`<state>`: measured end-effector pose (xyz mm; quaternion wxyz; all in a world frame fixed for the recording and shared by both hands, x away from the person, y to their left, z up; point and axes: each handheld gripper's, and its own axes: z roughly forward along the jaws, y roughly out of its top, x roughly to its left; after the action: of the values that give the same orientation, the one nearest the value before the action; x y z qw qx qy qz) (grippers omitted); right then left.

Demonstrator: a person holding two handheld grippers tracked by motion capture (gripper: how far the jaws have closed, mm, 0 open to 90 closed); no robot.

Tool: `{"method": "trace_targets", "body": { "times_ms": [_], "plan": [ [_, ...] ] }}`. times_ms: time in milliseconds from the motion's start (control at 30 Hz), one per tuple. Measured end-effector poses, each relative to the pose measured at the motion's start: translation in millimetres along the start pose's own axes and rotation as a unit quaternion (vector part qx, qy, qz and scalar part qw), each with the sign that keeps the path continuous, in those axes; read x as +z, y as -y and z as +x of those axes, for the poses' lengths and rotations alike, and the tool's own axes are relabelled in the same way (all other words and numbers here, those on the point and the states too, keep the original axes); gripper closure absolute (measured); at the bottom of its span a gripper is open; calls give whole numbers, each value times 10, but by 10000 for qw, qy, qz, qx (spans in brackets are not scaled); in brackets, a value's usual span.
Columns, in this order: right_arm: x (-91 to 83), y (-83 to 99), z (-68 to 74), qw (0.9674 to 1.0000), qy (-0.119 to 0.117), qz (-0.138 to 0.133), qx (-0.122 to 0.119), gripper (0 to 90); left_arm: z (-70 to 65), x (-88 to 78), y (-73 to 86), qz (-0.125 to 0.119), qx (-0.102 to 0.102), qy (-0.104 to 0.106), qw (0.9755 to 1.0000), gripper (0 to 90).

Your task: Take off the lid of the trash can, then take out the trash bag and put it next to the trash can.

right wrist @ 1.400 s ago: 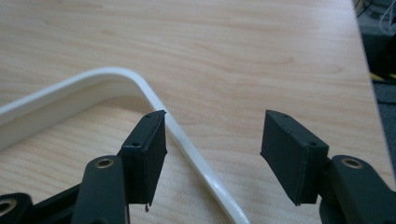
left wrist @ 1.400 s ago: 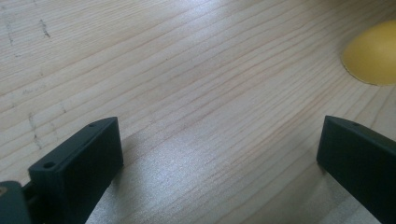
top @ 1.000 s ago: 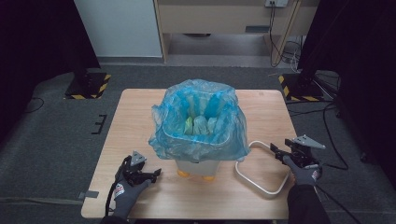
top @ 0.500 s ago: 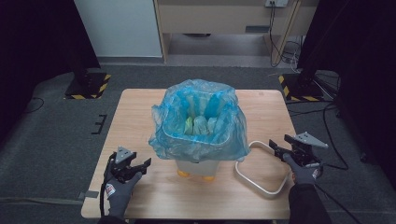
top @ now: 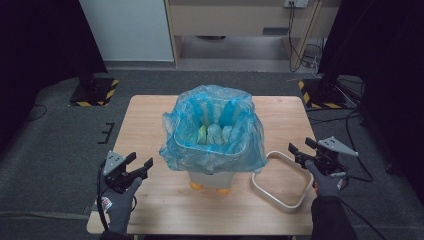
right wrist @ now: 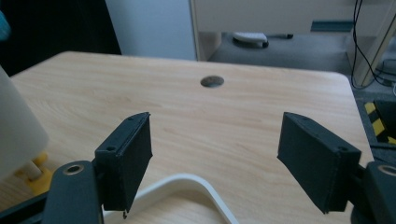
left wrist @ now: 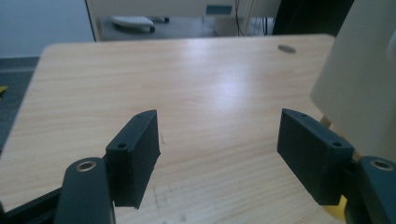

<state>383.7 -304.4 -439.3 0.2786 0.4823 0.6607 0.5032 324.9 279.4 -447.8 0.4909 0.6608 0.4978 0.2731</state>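
Observation:
A white bin [top: 212, 177] lined with a blue plastic bag [top: 215, 145] stands in the middle of the wooden table [top: 145, 120], with pale wrapped items [top: 212, 134] inside. My left gripper [top: 141, 160] hovers left of the bin near the front edge. Its jaws [left wrist: 217, 116] have just been closing a little but stand open, with nothing between them. The bin's white wall [left wrist: 359, 79] is close on their right. My right gripper [top: 299, 145] hangs open and empty [right wrist: 217, 116] at the table's right, over a white ring frame [top: 278, 153] lying flat there.
The bin rests on orange feet [top: 196, 186]. The ring frame [right wrist: 187, 184] curves below the right jaws, and a round cable hole [right wrist: 212, 81] sits in the tabletop beyond them. Dark stands with striped bases [top: 95, 92] flank the table's far corners.
Both hands have lifted off the table. The left gripper has drifted left, away from the bin, and its jaws have narrowed slightly. The bin and ring have not moved.

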Motion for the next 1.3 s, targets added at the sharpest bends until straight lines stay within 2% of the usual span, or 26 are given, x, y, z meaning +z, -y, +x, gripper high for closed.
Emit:
{"method": "trace_targets", "body": {
  "times_ms": [400,700,1067,1300],
  "plan": [
    [-125,-254,146,9993,-136,-343,-95,247,-94,-213,-265,-431,102,78,9990,286],
    [-189,-402,271,9982,-287,-515,-132,240,-180,-380,-458,-756,70,207,9969,281],
    [-205,-521,393,9972,-371,-596,-275,237,-272,-462,-600,-949,180,256,9950,280],
    [-262,-660,437,9953,-411,-828,-292,226,-276,-494,-707,-1060,218,274,9937,280]
  ]
}}
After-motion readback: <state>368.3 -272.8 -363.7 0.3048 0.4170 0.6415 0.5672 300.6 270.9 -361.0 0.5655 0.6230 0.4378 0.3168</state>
